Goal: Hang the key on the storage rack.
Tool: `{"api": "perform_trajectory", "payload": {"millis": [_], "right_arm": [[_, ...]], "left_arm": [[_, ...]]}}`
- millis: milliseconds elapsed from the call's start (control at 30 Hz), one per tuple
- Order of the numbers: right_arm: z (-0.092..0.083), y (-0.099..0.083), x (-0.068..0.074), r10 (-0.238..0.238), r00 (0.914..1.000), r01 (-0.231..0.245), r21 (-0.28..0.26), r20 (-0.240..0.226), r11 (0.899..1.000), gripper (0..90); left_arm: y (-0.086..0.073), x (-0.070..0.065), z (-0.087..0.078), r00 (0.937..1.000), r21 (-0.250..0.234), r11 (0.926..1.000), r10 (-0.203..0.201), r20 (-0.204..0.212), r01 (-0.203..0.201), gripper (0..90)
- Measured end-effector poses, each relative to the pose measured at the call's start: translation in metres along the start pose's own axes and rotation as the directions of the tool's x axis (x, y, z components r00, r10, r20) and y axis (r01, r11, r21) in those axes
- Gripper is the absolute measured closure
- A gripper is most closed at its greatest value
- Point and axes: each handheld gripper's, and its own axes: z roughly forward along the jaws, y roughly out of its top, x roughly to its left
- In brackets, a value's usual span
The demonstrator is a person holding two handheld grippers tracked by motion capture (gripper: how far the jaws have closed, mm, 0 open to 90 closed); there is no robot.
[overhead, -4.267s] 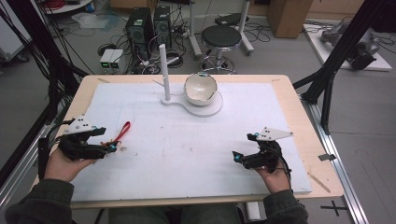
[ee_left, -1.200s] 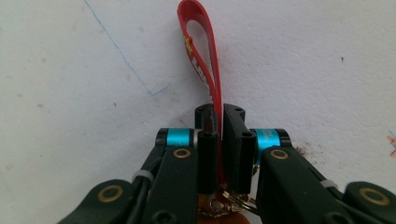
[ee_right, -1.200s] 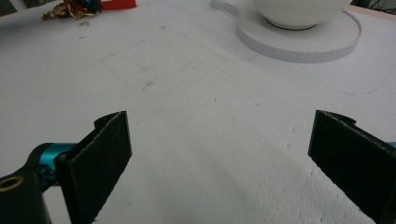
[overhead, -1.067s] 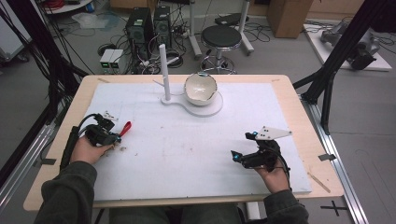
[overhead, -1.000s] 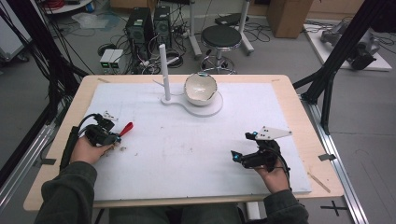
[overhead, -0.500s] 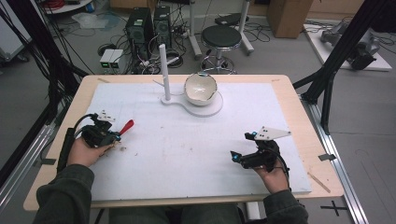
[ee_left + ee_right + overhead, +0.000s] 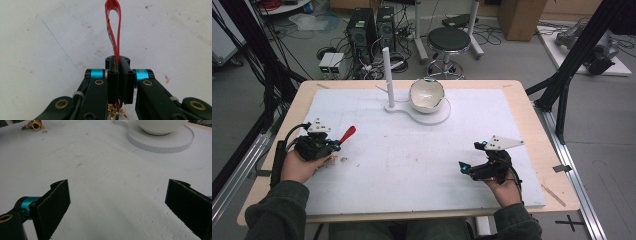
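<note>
A red looped strap (image 7: 347,133) sticks out ahead of my left gripper (image 7: 335,143) at the left of the white board. In the left gripper view the jaws are shut on the strap (image 7: 113,22), pinched near its lower end, with my left gripper (image 7: 118,65) a little above the board. Gold keys (image 7: 116,113) hang below the jaws, and a gold cluster (image 7: 33,123) appears far off in the right gripper view. My right gripper (image 7: 468,156) rests at the front right, and its jaws (image 7: 117,197) stand wide open over bare board.
A white bowl (image 7: 427,95) sits on a round white base (image 7: 439,114) at the back middle, with a white upright post (image 7: 386,75) on the same base. The white board (image 7: 412,165) covers a wooden table (image 7: 537,130). Floor clutter lies beyond.
The strap earlier lay on the board ahead of my left gripper. Over the last second that gripper lifted slightly with the strap shut in it. The right gripper stayed put.
</note>
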Motion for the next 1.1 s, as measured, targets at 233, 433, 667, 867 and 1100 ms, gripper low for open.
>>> {"api": "perform_trajectory", "payload": {"millis": [233, 433, 667, 867, 1100], "right_arm": [[0.001, 0.000, 0.000, 0.001, 1.0000, -0.001, 0.004, 0.001, 1.000, 4.9], [0.001, 0.000, 0.000, 0.001, 1.0000, -0.001, 0.005, -0.001, 1.000, 4.9], [0.002, 0.000, 0.000, -0.001, 1.0000, 0.001, 0.007, -0.001, 1.000, 4.9], [0.001, 0.000, 0.000, -0.002, 1.0000, 0.002, 0.006, -0.001, 1.000, 4.9], [0.002, 0.000, 0.000, 0.000, 1.0000, 0.000, 0.006, 0.001, 1.000, 4.9]], "left_arm": [[-0.003, 0.000, -0.006, 0.9999, -0.042, 0.9991, -0.006, 0.012, 0.006, 85.8], [-0.003, 0.000, -0.012, 0.9996, -0.082, 0.9964, -0.020, 0.018, 0.021, 85.8], [0.000, -0.001, -0.019, 1.0000, -0.101, 0.9949, -0.007, 0.005, 0.007, 85.8], [0.004, -0.004, -0.025, 1.0000, -0.121, 0.9926, 0.008, 0.001, -0.008, 85.8], [0.008, -0.005, -0.033, 0.9998, -0.152, 0.9882, 0.017, 0.005, -0.016, 85.8]]}}
